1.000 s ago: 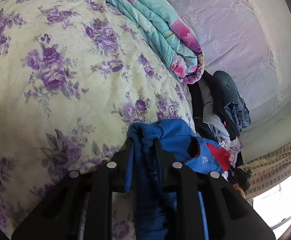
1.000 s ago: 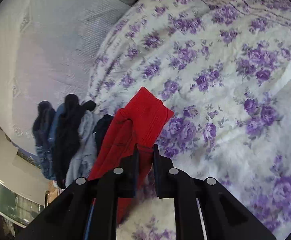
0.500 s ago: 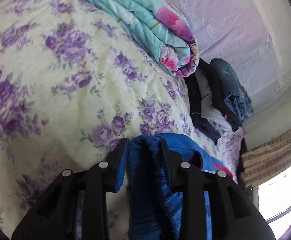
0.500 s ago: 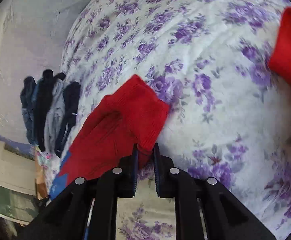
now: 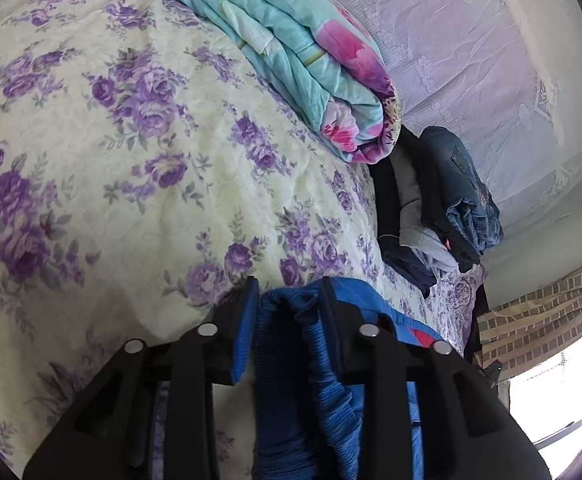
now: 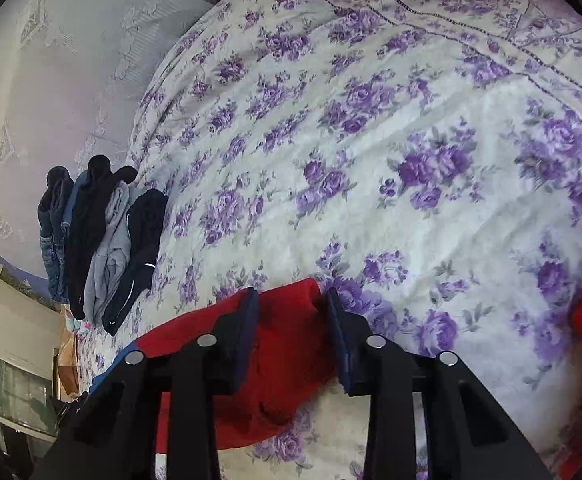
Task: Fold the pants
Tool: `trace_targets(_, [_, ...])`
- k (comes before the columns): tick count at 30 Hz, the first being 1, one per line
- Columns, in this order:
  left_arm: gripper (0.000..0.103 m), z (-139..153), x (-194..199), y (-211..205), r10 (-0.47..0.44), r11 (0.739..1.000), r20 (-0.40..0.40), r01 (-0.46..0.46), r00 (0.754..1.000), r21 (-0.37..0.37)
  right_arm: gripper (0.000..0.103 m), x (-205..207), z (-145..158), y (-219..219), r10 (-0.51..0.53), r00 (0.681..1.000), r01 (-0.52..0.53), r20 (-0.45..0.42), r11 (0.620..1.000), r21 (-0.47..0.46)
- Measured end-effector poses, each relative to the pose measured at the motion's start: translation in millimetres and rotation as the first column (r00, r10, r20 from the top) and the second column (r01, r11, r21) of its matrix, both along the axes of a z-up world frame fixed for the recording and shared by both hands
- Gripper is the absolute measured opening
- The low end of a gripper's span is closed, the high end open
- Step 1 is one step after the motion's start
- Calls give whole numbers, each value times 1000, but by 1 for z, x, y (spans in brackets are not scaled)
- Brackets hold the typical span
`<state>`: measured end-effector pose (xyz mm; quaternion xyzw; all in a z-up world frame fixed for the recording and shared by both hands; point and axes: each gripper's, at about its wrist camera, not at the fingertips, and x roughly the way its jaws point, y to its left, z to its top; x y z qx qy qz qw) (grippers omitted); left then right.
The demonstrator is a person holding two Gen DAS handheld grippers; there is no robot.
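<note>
**Pants laid on bed, both tongs parted**

Left view: left tongs (image 5: 291, 300) stand wide around the bunched blue waistband of the pants (image 5: 291, 360); withdraw straight back to avoid snagging. Fabric below is cut off.

Right view: right tongs (image 6: 291, 312) wide over the red leg on the bed (image 6: 371, 140); the fold line is hidden.

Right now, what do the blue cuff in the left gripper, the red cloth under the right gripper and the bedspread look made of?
Blue cuff: ribbed knit, matte; parallel ridges show. Likely stretchy, though the fibre is unclear.
Red cloth: fine, matte knit or fleece, with soft folds; the weave is too small to tell.
Bedspread: thin printed woven cloth, probably cotton, matte with fine crinkles and purple flowers.
</note>
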<state>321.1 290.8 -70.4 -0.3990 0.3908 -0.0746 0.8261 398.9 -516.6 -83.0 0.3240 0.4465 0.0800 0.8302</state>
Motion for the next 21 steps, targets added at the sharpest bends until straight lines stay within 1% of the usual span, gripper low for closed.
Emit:
trace_targets(1, [18,2,1,-1,2,1000,4,-2,1000,14,20,-2,-1,2,5,1000,-5,17,1000,3])
trace_targets(2, [12,5,3,-1,6,1000,12,-7,1000,27,15,-6,0,1,2,999,-3,34,1000,16])
trace_targets(3, [12,8,4,0,13,1000,24,-14,1000,26,13,-10,3,-1,-8,999,6,51,1000,31])
trace_targets(4, [10,12,5,3,22,1000,38,-22,999,9,11,-13,8,-4,-18,997,15,75,999,44])
trace_targets(5, [10,16,7,5,30,1000,54,-30,998,-6,10,-14,13,-8,-28,995,24,92,998,51])
trace_targets(6, [10,19,11,5,30,1000,64,-30,997,-3,9,-14,18,-11,-36,994,31,103,998,56])
trace_targets(9, [10,28,25,-2,21,998,69,-25,997,54,7,-4,28,-14,-51,992,46,120,998,45])
trace_targets(11, [10,28,32,-6,15,998,56,-18,998,57,7,6,23,-12,-50,994,50,93,999,6])
trace_targets(12, [12,23,35,-7,10,998,13,-10,1000,60,8,11,15,-10,-58,997,59,57,998,-26])
trace_targets(13, [20,17,36,-6,19,998,-40,-16,999,65,12,14,3,-10,-56,998,56,10,998,-38])
trace_targets(14, [43,11,33,-3,40,997,-94,-34,995,70,13,11,-1,-11,-56,998,56,0,998,-27])
trace_targets(15, [47,7,24,1,60,997,-118,-53,991,56,15,3,-1,-14,-78,997,78,17,997,-11])
trace_targets(16, [50,8,12,4,58,998,-100,-55,993,33,21,-5,2,-16,-94,995,94,29,996,2])
trace_targets(17, [60,11,0,6,51,998,-91,-48,995,31,23,-14,7,-18,-105,993,104,45,994,16])
trace_targets(18, [65,17,-16,7,53,997,-96,-48,994,52,23,-25,14,-20,-113,991,111,65,993,29])
trace_targets(19, [70,21,-30,6,58,996,-94,-52,994,69,27,-42,25,-22,-117,989,115,89,993,29])
trace_targets(20, [72,25,-46,3,52,996,-88,-45,995,80,37,-54,32,-21,-115,988,114,107,993,21])
trace_targets(21, [73,29,-62,-2,29,996,-83,-22,996,86,44,-69,41,-19,-112,986,112,127,994,12])
